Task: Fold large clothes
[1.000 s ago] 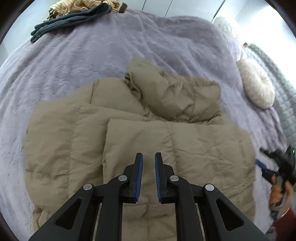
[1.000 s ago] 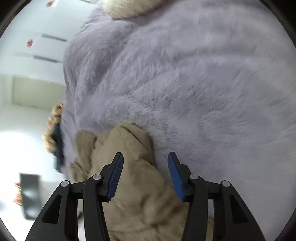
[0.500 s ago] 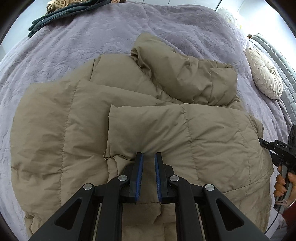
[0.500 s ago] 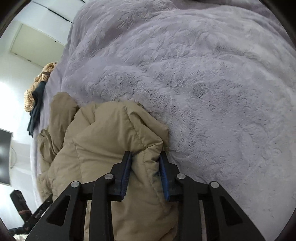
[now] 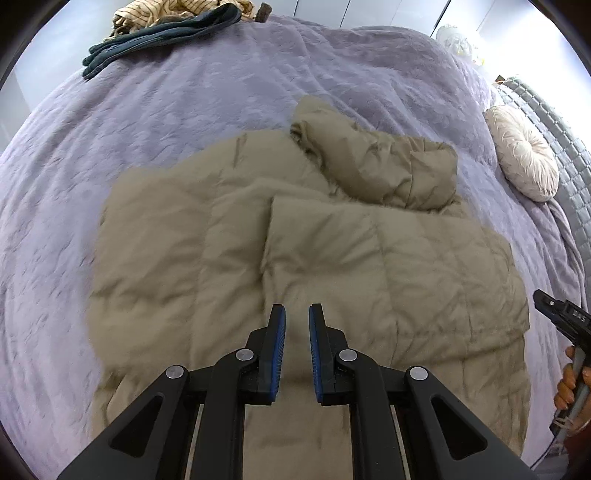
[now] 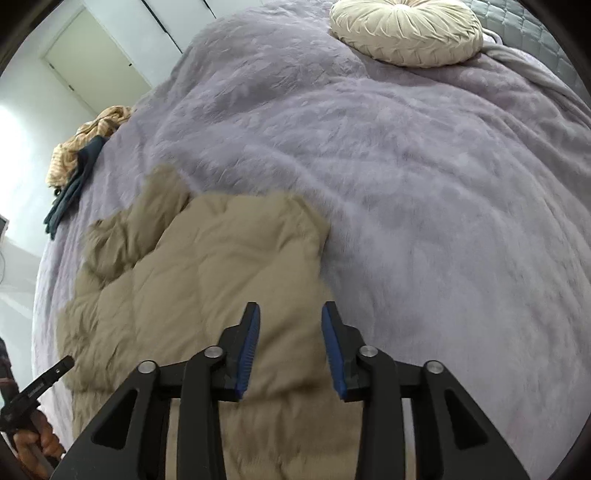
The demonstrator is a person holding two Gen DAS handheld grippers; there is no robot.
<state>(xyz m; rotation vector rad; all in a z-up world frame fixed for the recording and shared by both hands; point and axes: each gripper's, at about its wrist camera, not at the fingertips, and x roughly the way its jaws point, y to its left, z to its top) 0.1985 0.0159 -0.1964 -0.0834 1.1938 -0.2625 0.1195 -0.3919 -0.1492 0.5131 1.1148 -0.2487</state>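
Observation:
A tan quilted puffer jacket lies spread on the lilac bedspread, its right side folded over the middle and its hood bunched at the far end. It also shows in the right wrist view. My left gripper hovers above the jacket's near part, jaws slightly apart and empty. My right gripper is open and empty above the jacket's right edge. It also shows at the right edge of the left wrist view.
A pile of striped tan and dark teal clothes lies at the bed's far left corner. A round cream cushion rests by the grey quilted headboard. White closet doors stand beyond the bed.
My right gripper has let go of the jacket edge it pinched and pulled back, open. My left gripper has lifted up and back from the jacket.

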